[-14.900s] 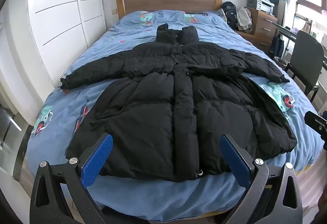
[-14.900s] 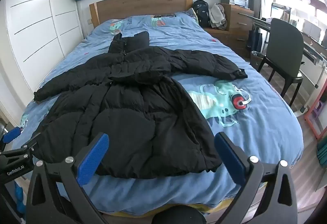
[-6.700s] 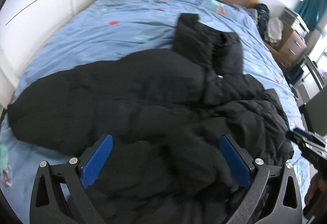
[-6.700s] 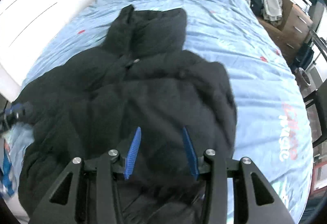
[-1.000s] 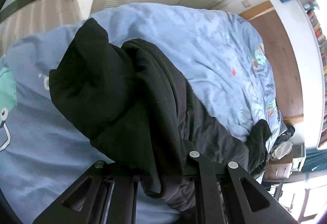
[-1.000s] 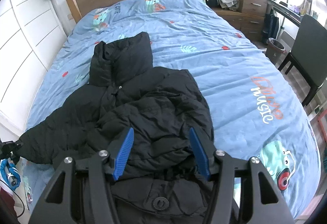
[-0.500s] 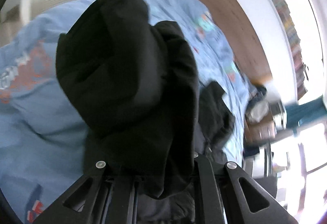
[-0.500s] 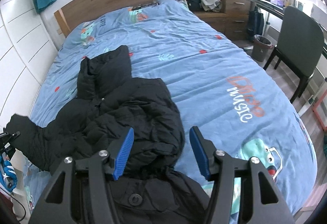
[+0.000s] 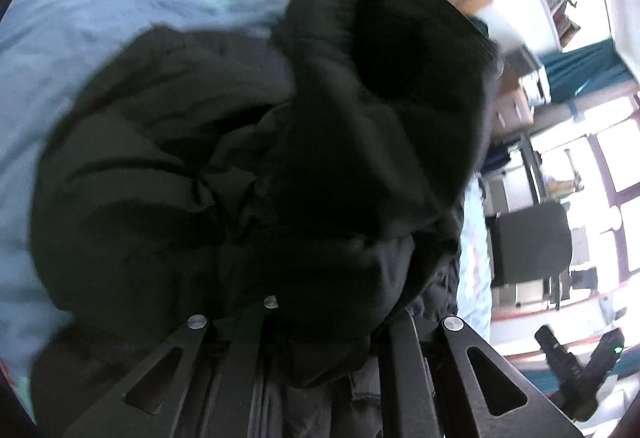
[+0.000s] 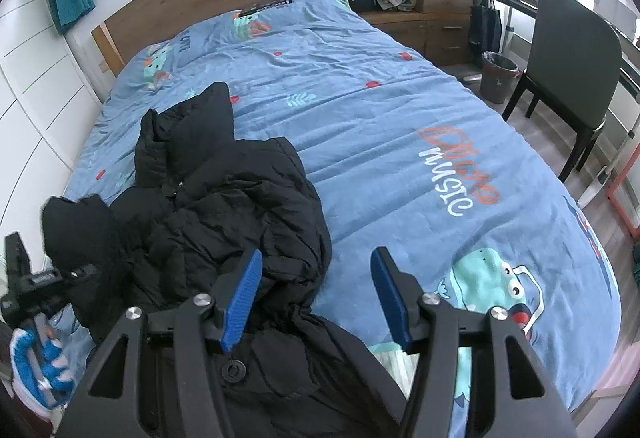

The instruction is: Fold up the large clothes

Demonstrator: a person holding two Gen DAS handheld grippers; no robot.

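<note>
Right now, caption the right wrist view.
Right gripper open above black coat on blue bed; left gripper clamps its sleeve.

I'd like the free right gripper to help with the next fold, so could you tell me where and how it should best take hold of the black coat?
Probably the bunched hem edge of the black coat, just below the right gripper. Come from above and the foot of the bed: there the fabric gathers into a raised ridge that open jaws can straddle.

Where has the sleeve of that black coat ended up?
In the right wrist view the sleeve is lifted at the far left, clamped in the left gripper, above the coat bunched on the bed.
</note>
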